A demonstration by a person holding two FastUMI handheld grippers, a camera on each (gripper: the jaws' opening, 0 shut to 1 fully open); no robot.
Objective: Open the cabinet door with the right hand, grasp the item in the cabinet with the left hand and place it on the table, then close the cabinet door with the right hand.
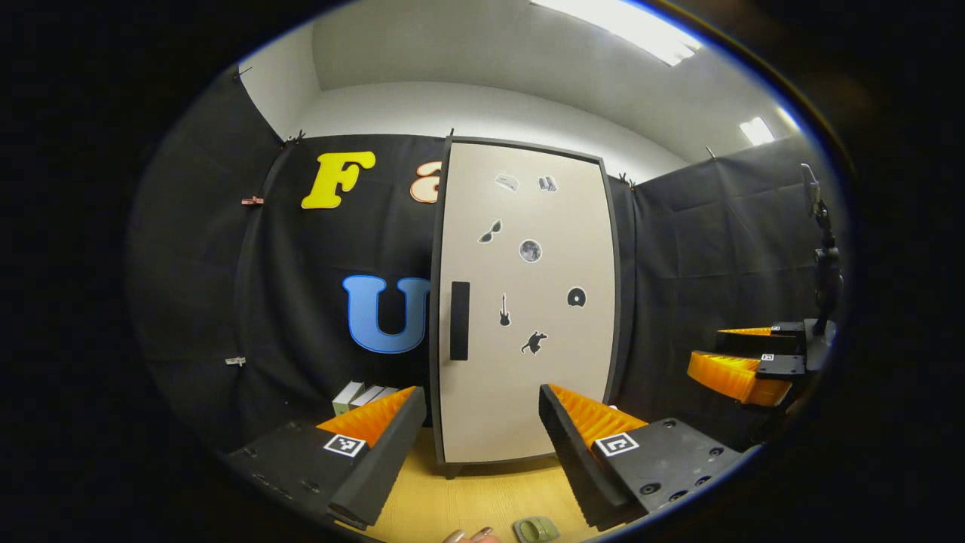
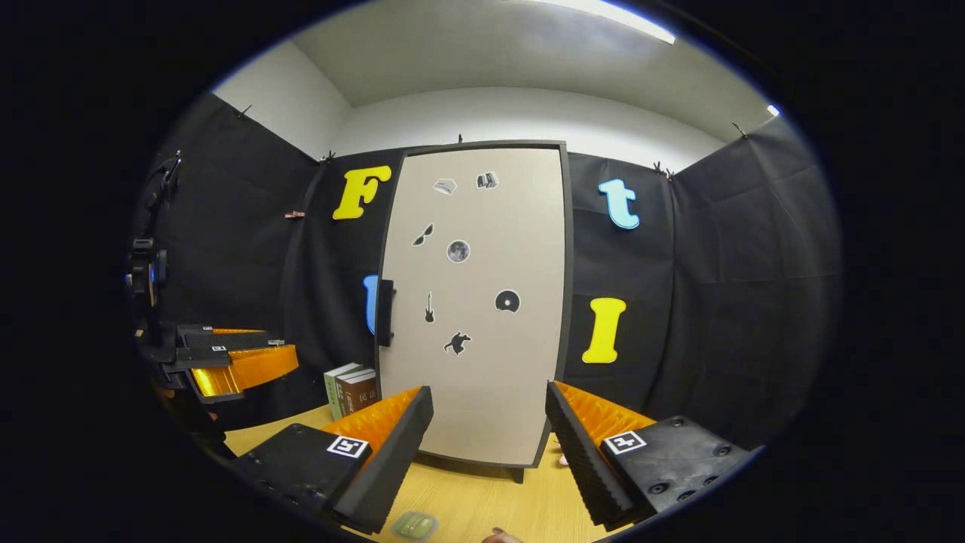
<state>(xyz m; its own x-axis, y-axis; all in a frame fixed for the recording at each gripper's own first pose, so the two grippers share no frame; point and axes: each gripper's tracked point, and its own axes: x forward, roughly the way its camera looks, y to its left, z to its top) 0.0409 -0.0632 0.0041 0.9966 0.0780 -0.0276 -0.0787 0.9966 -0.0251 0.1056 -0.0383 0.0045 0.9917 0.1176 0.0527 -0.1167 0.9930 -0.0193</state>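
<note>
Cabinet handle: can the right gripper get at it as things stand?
Probably yes. The handle sits exposed on the closed door, and the right gripper is open, facing it across bare table.

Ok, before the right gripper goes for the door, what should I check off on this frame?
1. Cabinet door shut, so opening comes first: ok.
2. Handle on the door's left edge, nothing in front of it: ok.
3. Right gripper open, holding nothing, facing the door: ok.
4. Left gripper open and empty, ready for the item: ok.
5. Item inside the cabinet: cannot tell, the door hides it.
6. Bare table in front of the door to set the item down: ok, but books stand left of the cabinet and a small green object lies at the near edge.
</note>
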